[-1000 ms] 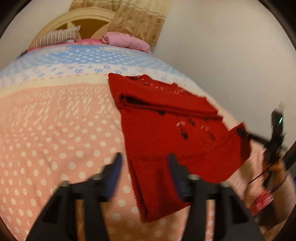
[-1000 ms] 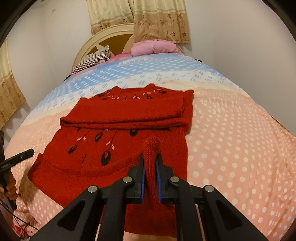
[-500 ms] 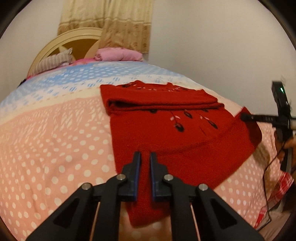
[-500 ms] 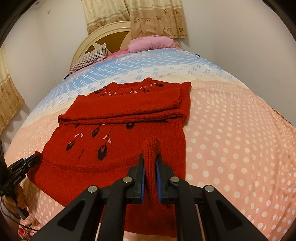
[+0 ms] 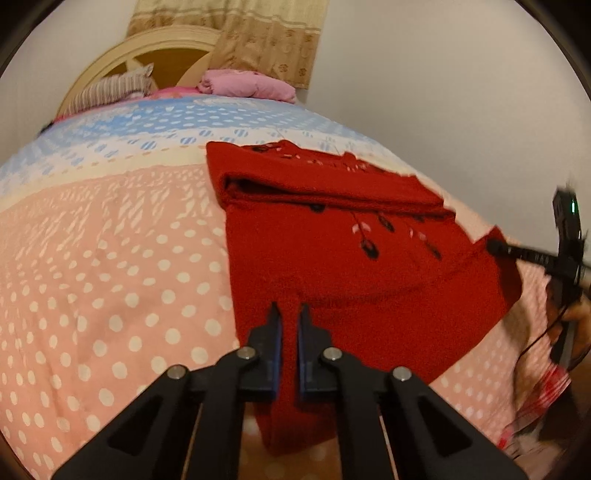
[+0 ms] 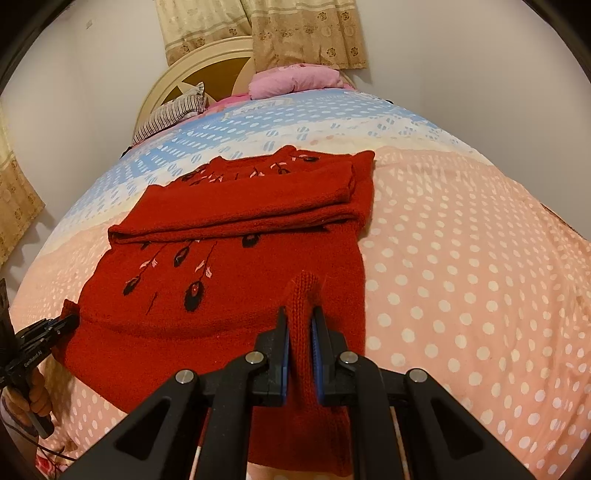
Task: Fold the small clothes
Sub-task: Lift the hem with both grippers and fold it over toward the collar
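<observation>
Gripping, right gripper (image 6: 300, 325): pinches a raised ridge of the red sweater's (image 6: 229, 280) hem.
Left gripper (image 5: 289, 317): nearly closed on the hem.
Bed (image 6: 461, 258): sweater spread over the dotted cover.

Fuzzy knitted red sweater (image 6: 236, 280)

Ahead of your fingers: a bed (image 6: 461, 258) under a dotted pink-and-blue cover. Beyond them stand a cream arched headboard (image 6: 207, 59), a striped pillow (image 6: 166, 114) and a pink pillow (image 6: 295, 79). Patterned beige curtains (image 6: 306, 29) hang above; plain pale walls (image 5: 443, 92) on either side.
</observation>
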`<move>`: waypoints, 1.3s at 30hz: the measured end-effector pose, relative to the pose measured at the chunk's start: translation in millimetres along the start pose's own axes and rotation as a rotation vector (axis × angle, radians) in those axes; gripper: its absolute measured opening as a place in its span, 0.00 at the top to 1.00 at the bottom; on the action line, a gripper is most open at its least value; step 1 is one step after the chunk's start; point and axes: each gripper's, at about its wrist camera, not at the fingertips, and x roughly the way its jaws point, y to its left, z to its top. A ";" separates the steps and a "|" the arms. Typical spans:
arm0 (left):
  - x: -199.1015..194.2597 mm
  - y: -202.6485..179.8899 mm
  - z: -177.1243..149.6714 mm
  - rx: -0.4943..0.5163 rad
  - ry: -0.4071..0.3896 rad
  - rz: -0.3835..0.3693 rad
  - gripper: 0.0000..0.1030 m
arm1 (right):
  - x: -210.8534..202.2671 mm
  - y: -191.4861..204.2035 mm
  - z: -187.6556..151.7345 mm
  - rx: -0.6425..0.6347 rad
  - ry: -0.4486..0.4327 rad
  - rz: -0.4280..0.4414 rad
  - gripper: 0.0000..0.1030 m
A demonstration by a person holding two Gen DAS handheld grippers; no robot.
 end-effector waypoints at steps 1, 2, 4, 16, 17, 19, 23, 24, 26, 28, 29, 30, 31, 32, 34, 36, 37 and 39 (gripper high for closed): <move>-2.4 3.0 4.0 -0.024 -0.010 -0.019 0.94 | -3.9 1.1 3.2 -0.004 -0.013 0.001 0.91; -5.2 5.5 8.7 -0.047 -0.022 -0.037 0.94 | -7.6 2.3 6.1 -0.009 -0.025 0.001 0.91; -10.7 8.7 20.2 -0.071 -0.050 -0.054 0.94 | -14.9 4.3 14.5 -0.019 -0.050 0.006 0.91; 13.4 22.8 86.7 -0.104 -0.101 -0.030 0.94 | -16.5 13.0 66.7 -0.063 -0.138 -0.018 0.91; 16.0 23.2 89.8 -0.102 -0.103 -0.026 0.94 | -14.0 13.2 70.7 -0.067 -0.140 -0.023 0.91; 24.6 24.1 98.8 -0.096 -0.105 -0.020 0.94 | -8.1 13.5 79.1 -0.075 -0.145 -0.035 0.91; 37.7 28.2 112.5 -0.099 -0.102 -0.023 0.94 | 7.0 12.7 97.0 -0.092 -0.149 -0.060 0.91; 41.8 30.0 117.0 -0.107 -0.101 -0.028 0.94 | 10.1 12.2 99.6 -0.092 -0.148 -0.062 0.91; 50.5 32.9 126.5 -0.120 -0.101 -0.030 0.94 | 18.9 11.3 108.1 -0.093 -0.148 -0.068 0.91; 58.1 34.6 135.0 -0.127 -0.102 -0.028 0.94 | 28.4 11.4 117.2 -0.101 -0.150 -0.077 0.91; 62.4 36.2 139.6 -0.131 -0.103 -0.028 0.94 | 35.1 11.1 123.4 -0.108 -0.151 -0.083 0.91; 67.3 37.9 144.7 -0.137 -0.103 -0.028 0.94 | 39.7 10.8 127.9 -0.111 -0.152 -0.088 0.91; 71.9 39.9 149.4 -0.144 -0.104 -0.029 0.94 | 44.4 10.6 132.7 -0.113 -0.152 -0.092 0.91; 75.5 41.2 152.5 -0.149 -0.104 -0.029 0.94 | 50.4 9.3 138.5 -0.111 -0.151 -0.095 0.91; 85.9 45.5 163.0 -0.160 -0.104 -0.025 0.94 | 64.1 5.2 151.6 -0.101 -0.148 -0.098 0.91; 95.3 49.6 172.4 -0.169 -0.104 -0.017 0.94 | 74.5 2.5 162.1 -0.093 -0.148 -0.097 0.91; 100.2 52.0 176.6 -0.175 -0.104 -0.014 0.94 | 79.9 1.5 167.5 -0.093 -0.150 -0.102 0.91; 110.4 56.1 186.6 -0.183 -0.109 -0.005 0.94 | 93.8 0.2 179.3 -0.098 -0.151 -0.115 0.91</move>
